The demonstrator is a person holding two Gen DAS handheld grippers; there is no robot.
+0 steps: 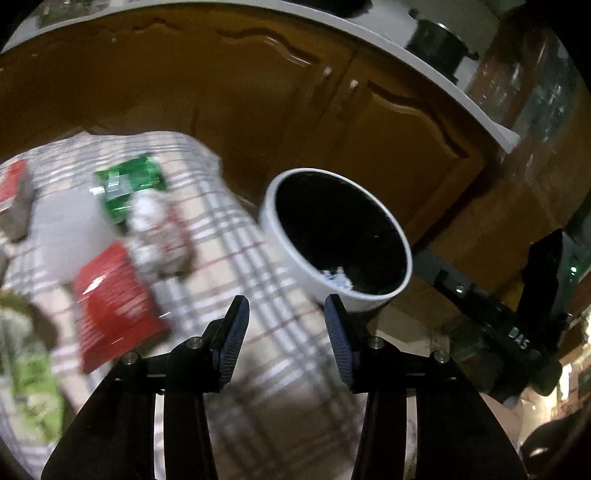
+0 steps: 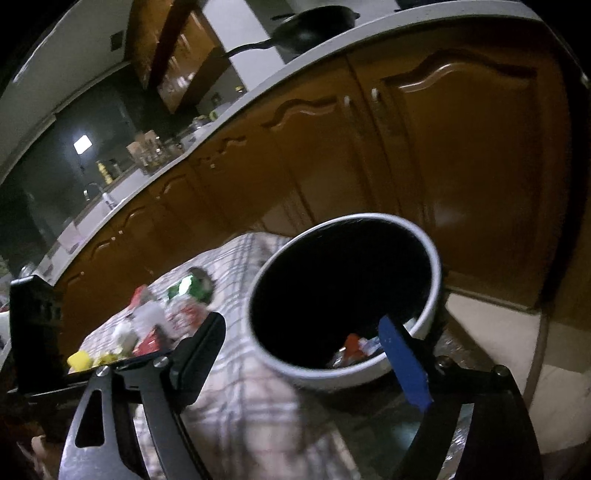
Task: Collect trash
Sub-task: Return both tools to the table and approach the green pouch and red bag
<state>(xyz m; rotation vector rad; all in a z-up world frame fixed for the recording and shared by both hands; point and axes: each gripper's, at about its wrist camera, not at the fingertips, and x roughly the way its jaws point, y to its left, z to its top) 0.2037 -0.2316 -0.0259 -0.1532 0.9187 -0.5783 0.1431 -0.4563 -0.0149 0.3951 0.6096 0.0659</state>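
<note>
You are in a home kitchen: brown wooden cabinet doors run under a pale countertop carrying a black pan, with a tap farther along.

The surface wears a plaid cloth of white, grey and thin red lines; the bin is white outside and black within, with scraps of red, white and blue at its bottom; one wrapper is shiny green, another red with pale stripes; the cabinet doors are glossy brown under a white countertop; the left tongs are black with blue ribbed pads; the right tongs are also black, with a blue pad.
</note>
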